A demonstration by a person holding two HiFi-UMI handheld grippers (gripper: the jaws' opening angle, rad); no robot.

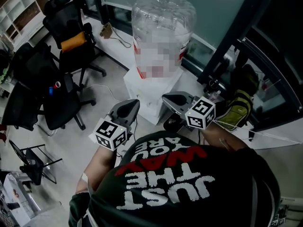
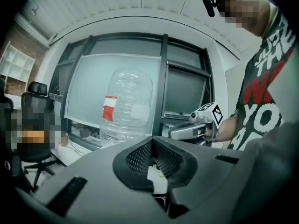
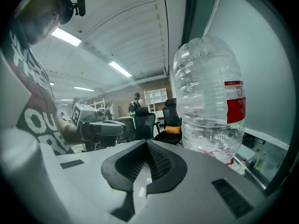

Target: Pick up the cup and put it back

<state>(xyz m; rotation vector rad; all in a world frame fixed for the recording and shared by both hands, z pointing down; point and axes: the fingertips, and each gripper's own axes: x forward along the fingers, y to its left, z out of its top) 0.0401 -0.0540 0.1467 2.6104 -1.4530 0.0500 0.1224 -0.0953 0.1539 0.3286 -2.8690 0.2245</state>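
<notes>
Left tongs [image 1: 131, 104] closed on nothing, right tongs [image 1: 166, 98] closed and empty too, both about level before the big clear plastic water jug [image 1: 162, 27] on its white dispenser [image 1: 147, 90]. No cup shows in any view, which fits either before a pick or after the put-back, so best keep the tips clear of the jug. No bench seen: black office chairs [image 1: 71, 37] left, pale floor [image 1: 71, 136], dark-framed window [image 1: 222, 8] right.

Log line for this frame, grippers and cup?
left gripper shut, empty | right gripper shut, empty | cup not in view | both facing water jug on white dispenser
</notes>
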